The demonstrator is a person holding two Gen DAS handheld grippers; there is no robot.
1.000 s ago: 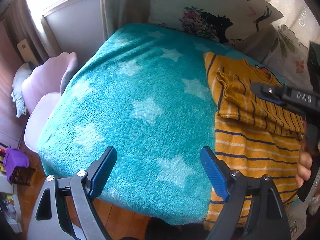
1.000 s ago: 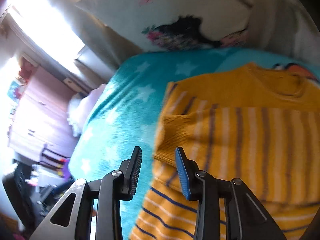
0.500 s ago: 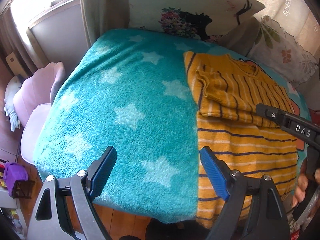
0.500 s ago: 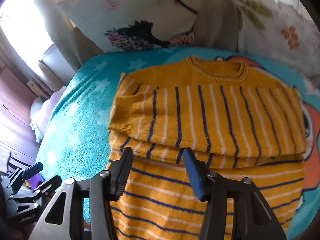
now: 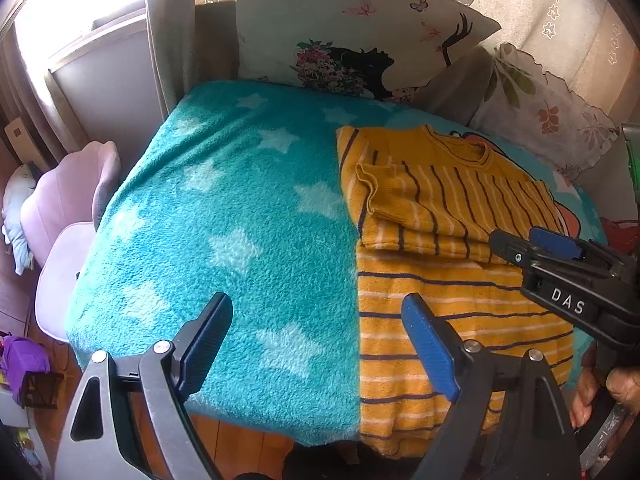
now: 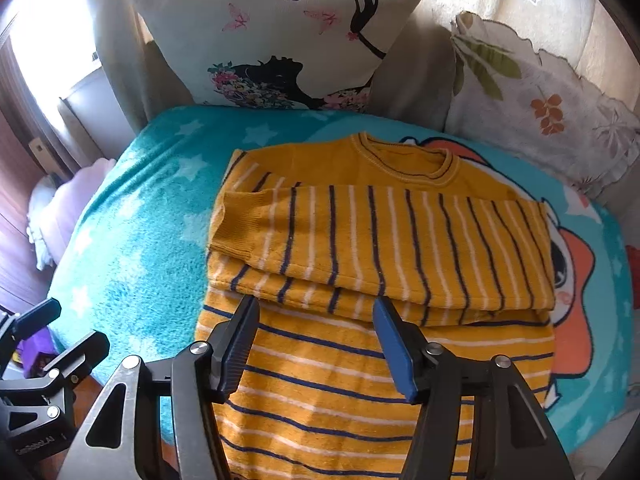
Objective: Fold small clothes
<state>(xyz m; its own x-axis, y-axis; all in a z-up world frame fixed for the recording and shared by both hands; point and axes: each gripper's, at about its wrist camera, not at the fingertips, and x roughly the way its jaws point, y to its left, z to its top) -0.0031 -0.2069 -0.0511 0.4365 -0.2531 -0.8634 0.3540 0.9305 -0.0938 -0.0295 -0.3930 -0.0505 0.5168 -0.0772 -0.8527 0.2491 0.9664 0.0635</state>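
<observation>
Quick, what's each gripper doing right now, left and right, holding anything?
Left gripper: open, holding nothing, above the teal blanket.
Right gripper: jaws opening, nothing between them, above the striped sweater.

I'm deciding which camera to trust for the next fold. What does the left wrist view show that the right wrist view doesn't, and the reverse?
Only the left wrist view shows the purple cloth by the floor and a hand gripping the right hand-held gripper.

Only the right wrist view shows the whole striped sweater, its sleeves folded across, and the orange cartoon print on the blanket.

Both show the teal star blanket, the butterfly pillow, the leaf-print pillow, and both grippers, nothing between their jaws; the right one's are opening.
</observation>
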